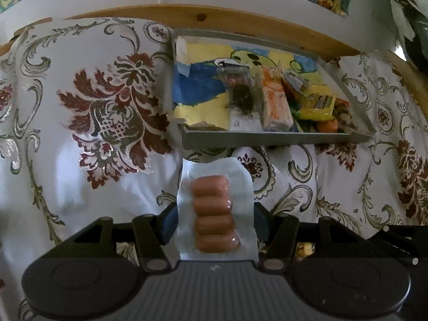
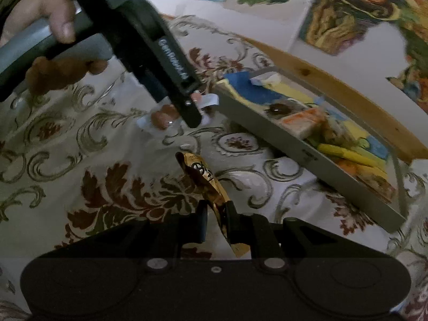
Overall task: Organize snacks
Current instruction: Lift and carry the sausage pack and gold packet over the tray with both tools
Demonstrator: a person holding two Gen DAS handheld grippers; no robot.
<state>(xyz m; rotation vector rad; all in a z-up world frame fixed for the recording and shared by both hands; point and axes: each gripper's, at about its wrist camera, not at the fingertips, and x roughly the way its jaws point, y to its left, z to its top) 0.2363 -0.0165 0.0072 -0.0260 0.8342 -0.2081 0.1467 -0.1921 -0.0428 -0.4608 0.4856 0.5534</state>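
My left gripper point(image 1: 215, 222) is shut on a clear vacuum pack of small sausages point(image 1: 214, 211), held just short of the grey tray's near wall point(image 1: 267, 139). The tray holds several snacks: a dark-filled clear pack point(image 1: 242, 99), an orange-white bar point(image 1: 275, 107) and a yellow packet point(image 1: 317, 107). In the right wrist view my right gripper point(image 2: 216, 222) is shut on a gold foil packet point(image 2: 206, 179), above the tablecloth, left of the tray point(image 2: 307, 157). The left gripper point(image 2: 165, 61) with the sausage pack point(image 2: 165, 117) shows there too, near the tray's left corner.
A white tablecloth with dark red and green floral print point(image 1: 115, 112) covers the table. A wooden rail point(image 1: 240, 18) runs behind the tray against a white wall with colourful pictures point(image 2: 355, 13). A person's hand point(image 2: 50, 16) grips the left gripper's handle.
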